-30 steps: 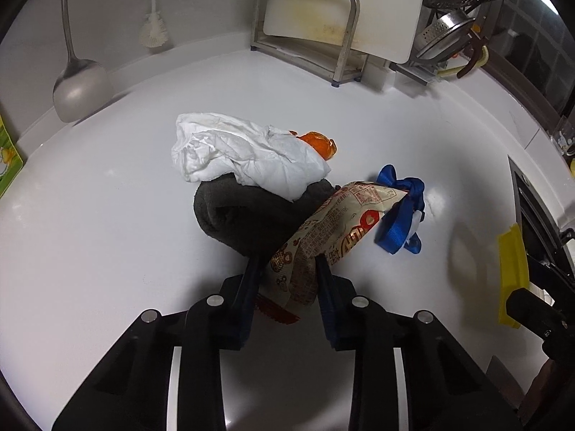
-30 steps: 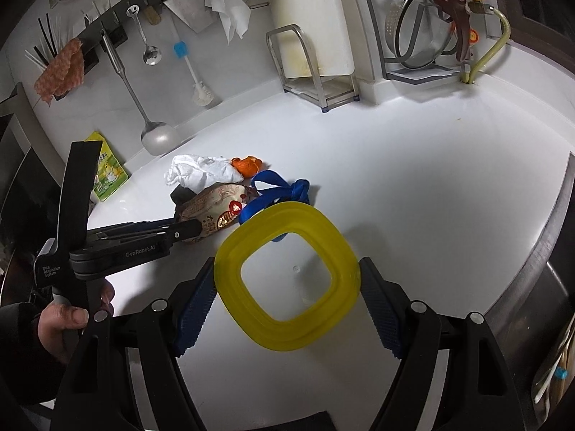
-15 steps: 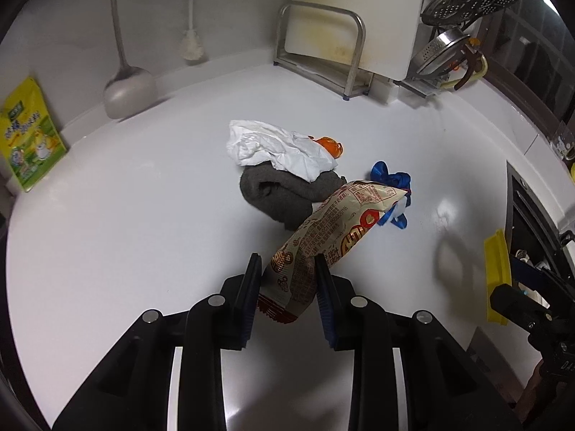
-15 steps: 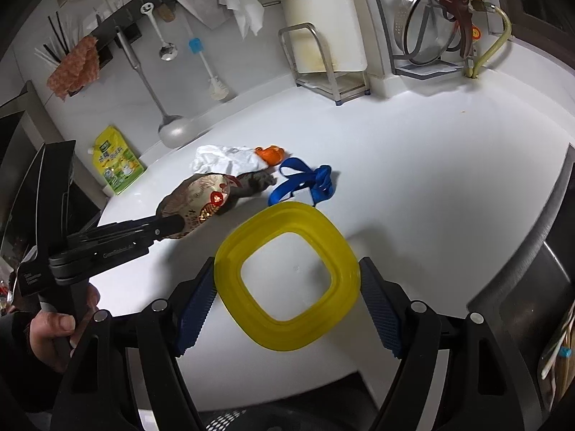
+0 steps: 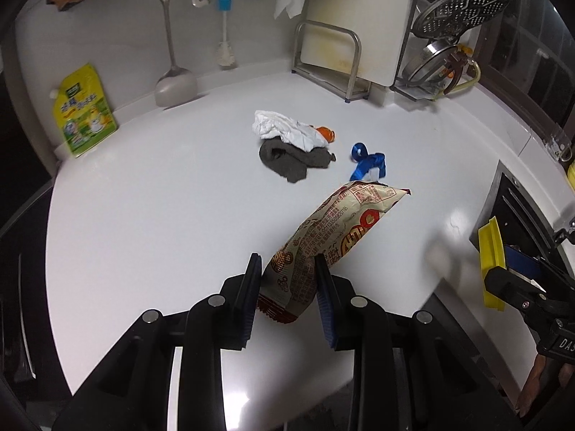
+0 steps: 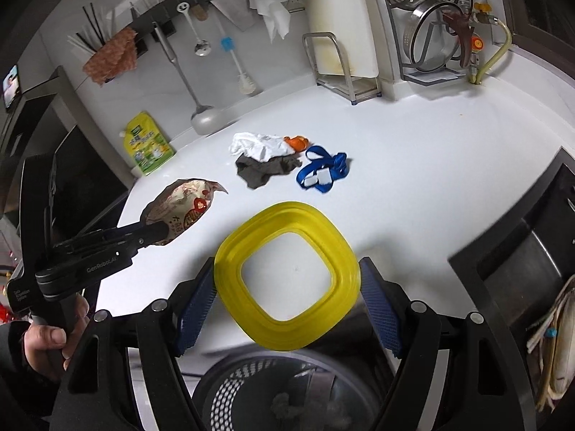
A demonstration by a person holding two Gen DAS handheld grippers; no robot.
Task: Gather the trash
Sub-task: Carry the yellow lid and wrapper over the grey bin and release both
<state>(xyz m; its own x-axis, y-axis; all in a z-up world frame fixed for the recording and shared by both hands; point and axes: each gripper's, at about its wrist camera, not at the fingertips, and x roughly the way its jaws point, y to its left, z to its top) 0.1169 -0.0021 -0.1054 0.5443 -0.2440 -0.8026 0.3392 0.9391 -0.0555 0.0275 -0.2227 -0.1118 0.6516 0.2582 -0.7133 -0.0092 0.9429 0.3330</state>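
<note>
My left gripper (image 5: pixel 287 269) is shut on a beige printed snack wrapper (image 5: pixel 334 230) and holds it above the white counter (image 5: pixel 161 215); it also shows in the right wrist view (image 6: pixel 179 212). My right gripper (image 6: pixel 287 287) is shut on a yellow square ring lid (image 6: pixel 287 273), held over the counter's front edge above a black mesh bin (image 6: pixel 287 395). On the counter lie a white crumpled tissue (image 5: pixel 280 129), a dark grey cloth (image 5: pixel 287 161), an orange scrap (image 5: pixel 325 133) and a blue ribbon (image 5: pixel 370 163).
A green-yellow pouch (image 5: pixel 84 111), a hanging ladle (image 5: pixel 176 82) and a brush (image 5: pixel 224 54) stand at the back wall. A cutting board in a metal rack (image 5: pixel 341 54) and a dish rack (image 5: pixel 449 54) are back right. A dark sink (image 6: pixel 532 251) lies right.
Both grippers have pulled back from the trash pile towards the counter's front edge. The wrapper is lifted clear of the pile. The mesh bin has come into the right wrist view.
</note>
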